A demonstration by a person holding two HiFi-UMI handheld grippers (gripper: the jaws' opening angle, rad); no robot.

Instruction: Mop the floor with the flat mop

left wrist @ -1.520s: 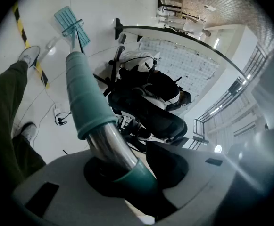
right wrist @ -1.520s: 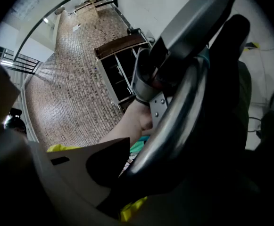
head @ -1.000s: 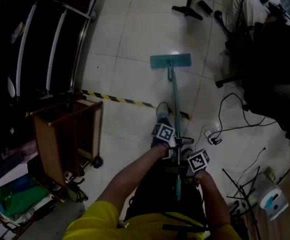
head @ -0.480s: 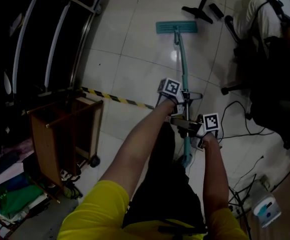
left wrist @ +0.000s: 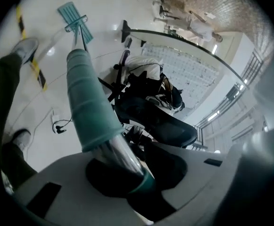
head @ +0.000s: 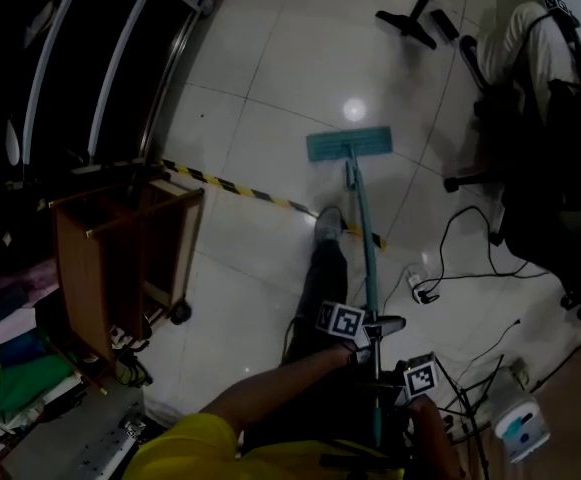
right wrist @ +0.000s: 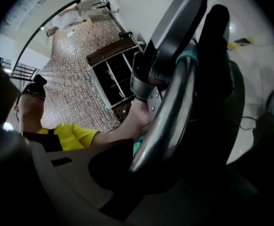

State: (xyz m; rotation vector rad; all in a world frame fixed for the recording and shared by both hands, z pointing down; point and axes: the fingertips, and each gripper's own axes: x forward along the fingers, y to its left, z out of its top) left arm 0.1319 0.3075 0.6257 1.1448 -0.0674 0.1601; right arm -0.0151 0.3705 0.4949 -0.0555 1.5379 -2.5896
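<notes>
Flat mop [head: 354,193] stood out ahead of the person on the pale tiled floor [head: 260,78]. Its teal mop head [head: 348,145] lay flat on the tiles, just below a bright light reflection [head: 355,109] and on the far side of a strip of yellow-and-black tape [head: 225,183]. The handle [head: 366,258] ran back from the head, crossed the tape, passed 1 grey shoe [head: 328,224] and reached both grippers.

Left gripper [head: 368,330] was the forward one on the handle. Its jaws were clamped on the bare metal tube, just behind the teal foam sleeve [left wrist: 87,102].

Right gripper [head: 390,392] sat behind it, nearer the body. Its jaws were closing with the metal tube between them, and the tube lay against the pads.

1 wooden cart [head: 120,258] on castors stood left of the mop, well apart from it. Loose black cables [head: 460,263] trailed over the floor to the right, near a dark office chair [head: 530,198].
</notes>
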